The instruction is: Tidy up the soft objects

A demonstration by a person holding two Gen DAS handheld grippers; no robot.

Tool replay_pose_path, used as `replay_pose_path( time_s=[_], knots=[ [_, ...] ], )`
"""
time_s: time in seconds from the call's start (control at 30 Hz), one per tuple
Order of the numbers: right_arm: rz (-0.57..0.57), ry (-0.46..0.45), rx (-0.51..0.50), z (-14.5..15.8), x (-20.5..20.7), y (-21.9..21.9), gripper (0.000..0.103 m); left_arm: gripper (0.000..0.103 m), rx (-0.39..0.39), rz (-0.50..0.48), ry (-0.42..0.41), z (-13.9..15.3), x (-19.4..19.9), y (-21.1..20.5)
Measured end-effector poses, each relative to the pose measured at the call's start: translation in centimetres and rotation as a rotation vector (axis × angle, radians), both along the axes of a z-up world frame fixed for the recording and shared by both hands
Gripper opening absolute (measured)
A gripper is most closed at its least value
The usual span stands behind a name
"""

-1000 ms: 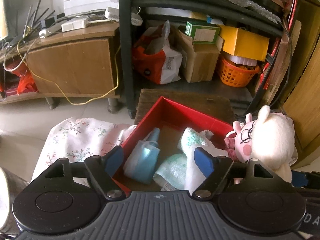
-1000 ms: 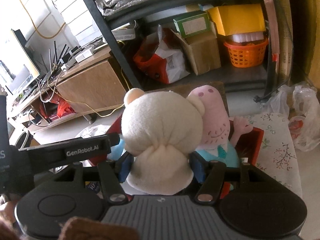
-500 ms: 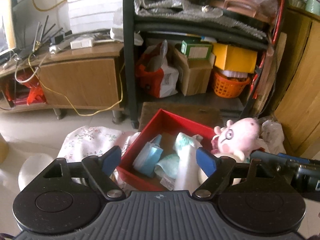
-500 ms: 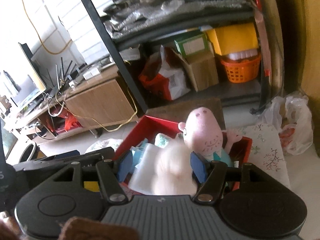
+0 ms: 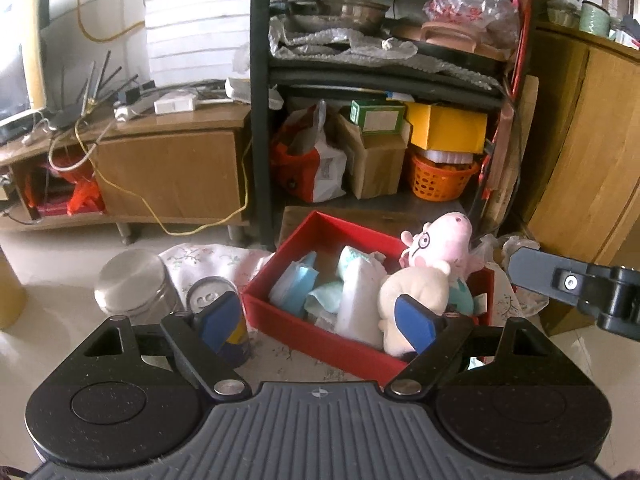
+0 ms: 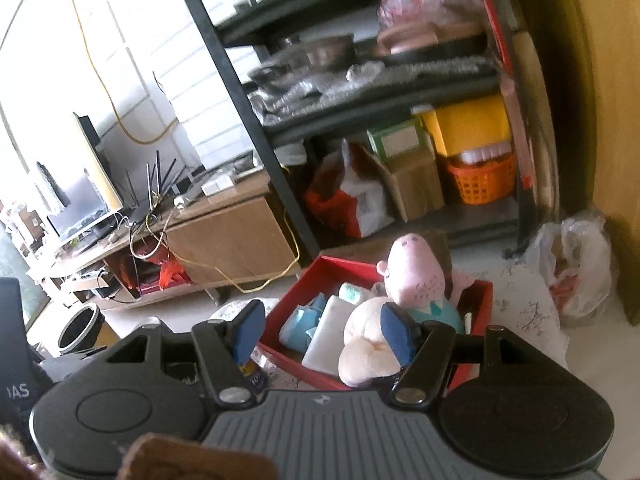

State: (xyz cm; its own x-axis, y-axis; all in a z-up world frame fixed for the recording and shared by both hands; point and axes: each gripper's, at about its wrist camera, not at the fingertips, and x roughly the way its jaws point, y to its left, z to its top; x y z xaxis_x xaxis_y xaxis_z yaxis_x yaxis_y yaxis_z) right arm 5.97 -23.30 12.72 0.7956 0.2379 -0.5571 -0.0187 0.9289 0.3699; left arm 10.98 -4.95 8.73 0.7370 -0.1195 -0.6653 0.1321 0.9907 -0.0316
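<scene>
Red box (image 5: 320, 334) holds the soft things: cream plush (image 5: 414, 294) at near right, pink pig (image 5: 444, 240) behind it, white cloth (image 5: 356, 300), blue pouch (image 5: 296, 286). Task looks nearly done — no loose soft things in view. Left gripper (image 5: 318, 320) and right gripper (image 6: 322, 330) both spread, empty. Box floor hidden; right view blurred.

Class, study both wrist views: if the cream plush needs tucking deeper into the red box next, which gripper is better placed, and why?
Probably the right gripper: it hangs open nearest the cream plush, which lies at the red box's near-right corner beside the pink pig. The left gripper, also open, sits nearer the can.
</scene>
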Motion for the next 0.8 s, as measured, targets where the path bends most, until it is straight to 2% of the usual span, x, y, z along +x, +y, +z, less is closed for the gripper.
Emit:
replay_pose_path(
  time_s=[0.2, 0.8],
  knots=[
    [-0.005, -0.015, 0.004, 0.0, -1.6, 0.1, 0.036, 0.085, 0.034, 0.030, -0.047, 0.3, -1.8, 0.4],
    [0.031, -0.022, -0.038, -1.1, -5.7, 1.5, 0.036, 0.086, 0.027, 0.072, -0.044, -0.7, -5.6, 1.8]
  ],
)
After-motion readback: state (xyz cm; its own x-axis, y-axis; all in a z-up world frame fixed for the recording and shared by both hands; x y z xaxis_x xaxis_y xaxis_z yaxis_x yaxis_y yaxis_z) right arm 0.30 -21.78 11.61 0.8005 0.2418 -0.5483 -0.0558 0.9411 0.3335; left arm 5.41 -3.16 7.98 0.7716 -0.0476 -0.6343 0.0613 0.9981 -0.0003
